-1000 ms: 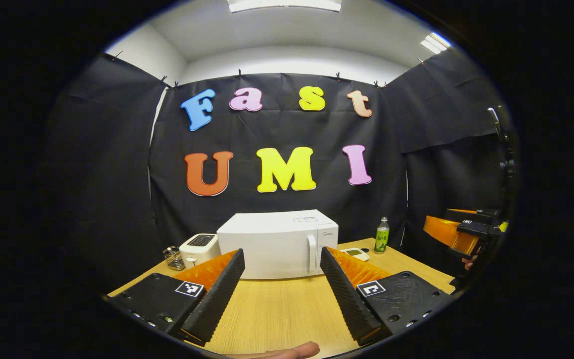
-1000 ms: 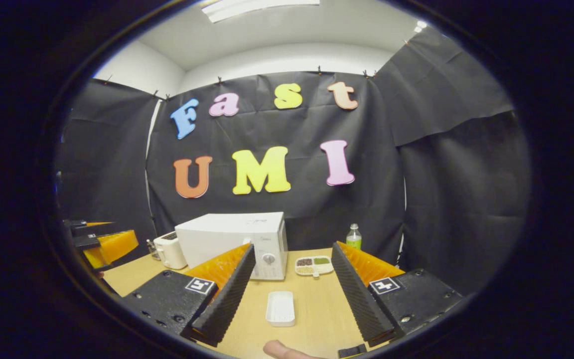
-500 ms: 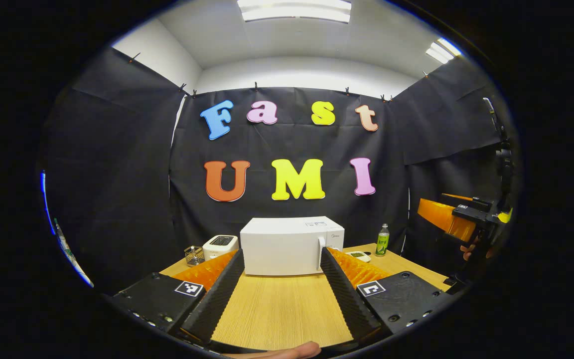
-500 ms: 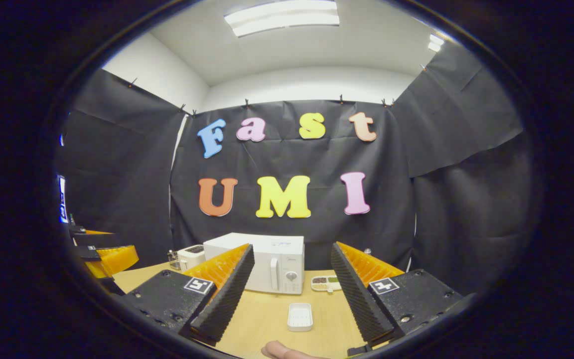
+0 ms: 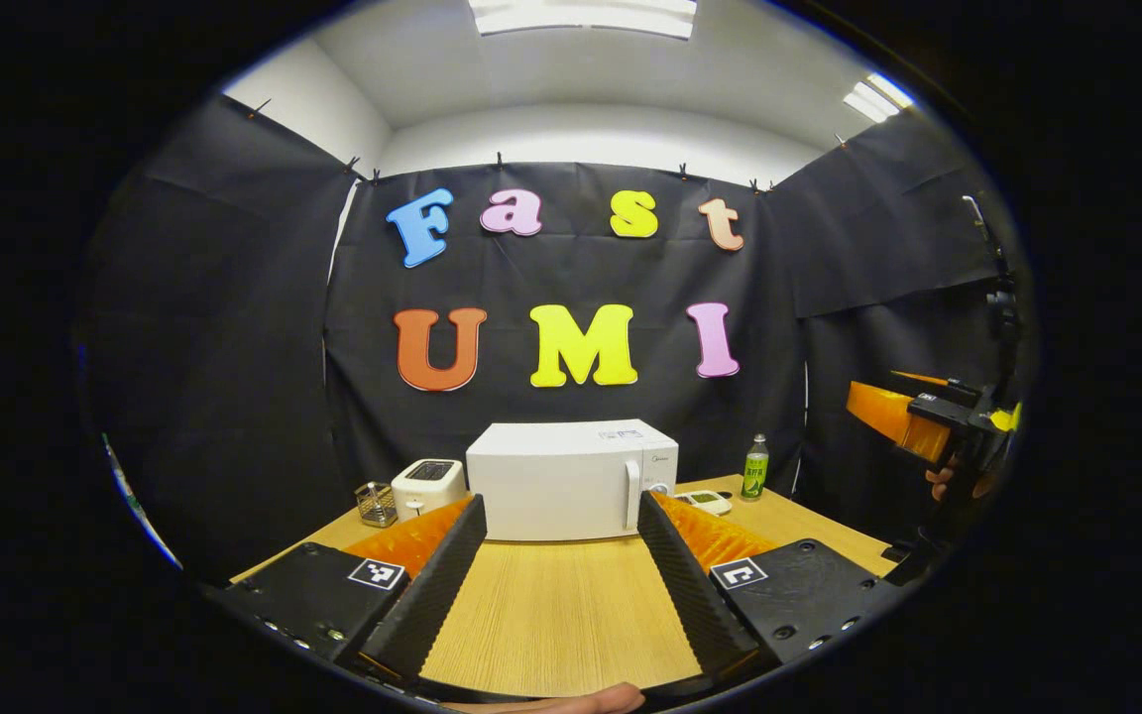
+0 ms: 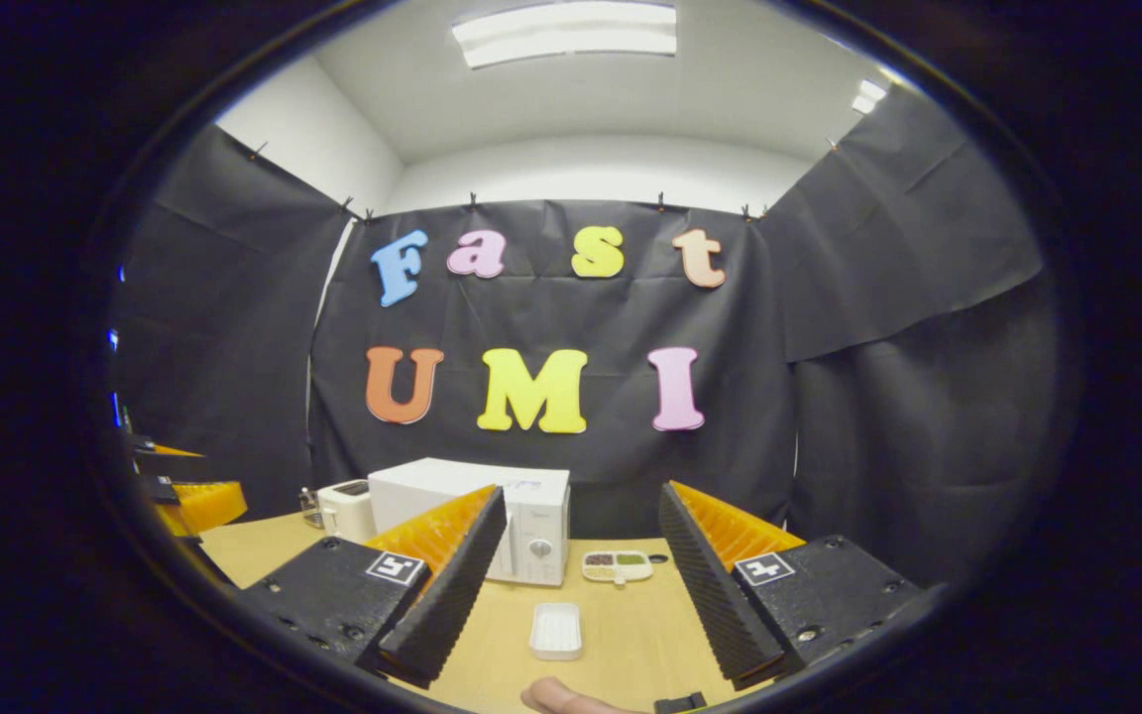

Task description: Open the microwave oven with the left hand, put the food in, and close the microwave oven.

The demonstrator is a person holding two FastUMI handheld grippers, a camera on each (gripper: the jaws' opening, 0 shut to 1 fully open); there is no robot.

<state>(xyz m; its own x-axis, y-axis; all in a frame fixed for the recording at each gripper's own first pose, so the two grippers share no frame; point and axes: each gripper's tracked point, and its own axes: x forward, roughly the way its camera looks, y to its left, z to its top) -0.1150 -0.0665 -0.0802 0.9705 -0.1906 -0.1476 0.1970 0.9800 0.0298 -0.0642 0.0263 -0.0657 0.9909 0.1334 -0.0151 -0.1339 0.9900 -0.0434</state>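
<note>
Wooden and pale, the table [image 5: 561,615] fills the floor of your booth, with lines of grain running toward the back. Black cloth hangs on three sides, white wall shows above it, and long lights shine on the ceiling.

Your left gripper [image 5: 556,580] hangs low over the table with its two fingers wide apart and nothing between them. Your right gripper [image 6: 581,585] is the same, fingers apart and holding nothing. In the left gripper view you can see that right gripper far off at the right edge, orange and black, with a hand [image 5: 943,481] under it.

The white microwave oven [image 5: 571,479] stands at the back of the table with its door shut. Its tall handle [image 5: 631,495] is on the right side of the door. A white toaster [image 5: 428,486] sits just to its left, and a small wire basket [image 5: 370,503] sits left of that.

To the right of the oven lies a white dish with little parts of food [image 6: 617,565] in it. A green bottle [image 5: 755,468] stands behind it near the cloth. A small white tray [image 6: 556,631] rests on the table close in front of your right gripper.
</note>
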